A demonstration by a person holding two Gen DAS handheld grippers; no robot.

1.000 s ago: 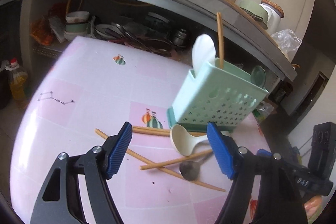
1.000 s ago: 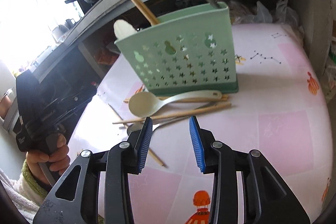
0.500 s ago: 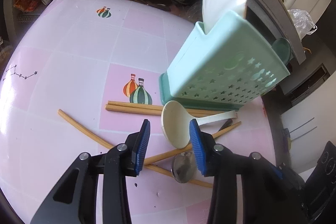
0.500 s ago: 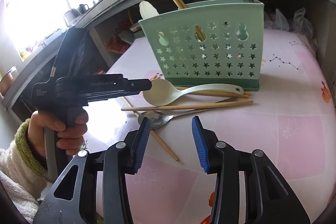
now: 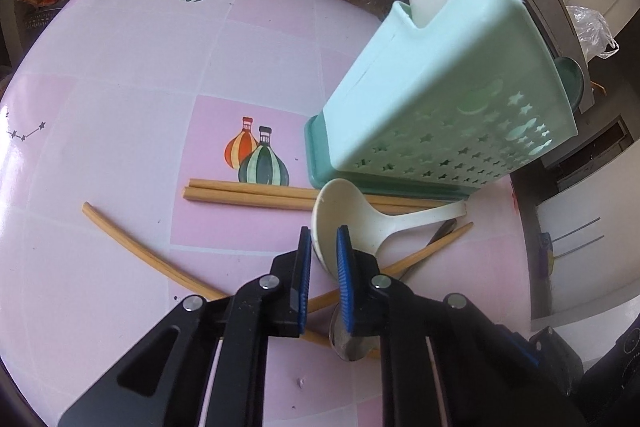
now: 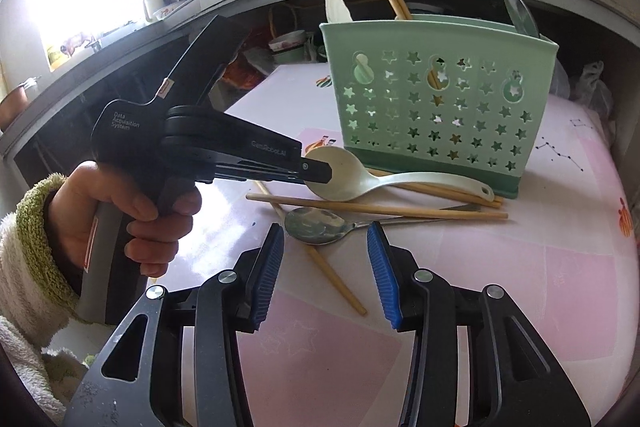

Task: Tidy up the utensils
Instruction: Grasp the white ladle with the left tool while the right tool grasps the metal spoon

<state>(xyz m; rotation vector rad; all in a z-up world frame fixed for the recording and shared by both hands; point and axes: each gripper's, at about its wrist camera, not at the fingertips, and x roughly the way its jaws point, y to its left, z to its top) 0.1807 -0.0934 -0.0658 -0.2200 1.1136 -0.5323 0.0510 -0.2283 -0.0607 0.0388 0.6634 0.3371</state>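
the left gripper (image 5: 323, 259) has just been closing and now pinches the bowl rim of the cream plastic spoon (image 5: 360, 223), which lies on the pink table (image 5: 120, 67) over chopsticks (image 5: 248, 195). the right gripper (image 6: 326, 271) hangs apart above a metal spoon (image 6: 320, 225). the green holder (image 6: 436, 107) keeps chopsticks and spoons.

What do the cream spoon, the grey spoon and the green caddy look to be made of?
Cream spoon: probably plastic or melamine, opaque with a dull sheen. Grey spoon: metal, likely steel; its bowl mirrors the light. Green caddy: moulded plastic, matte, with punched star holes.
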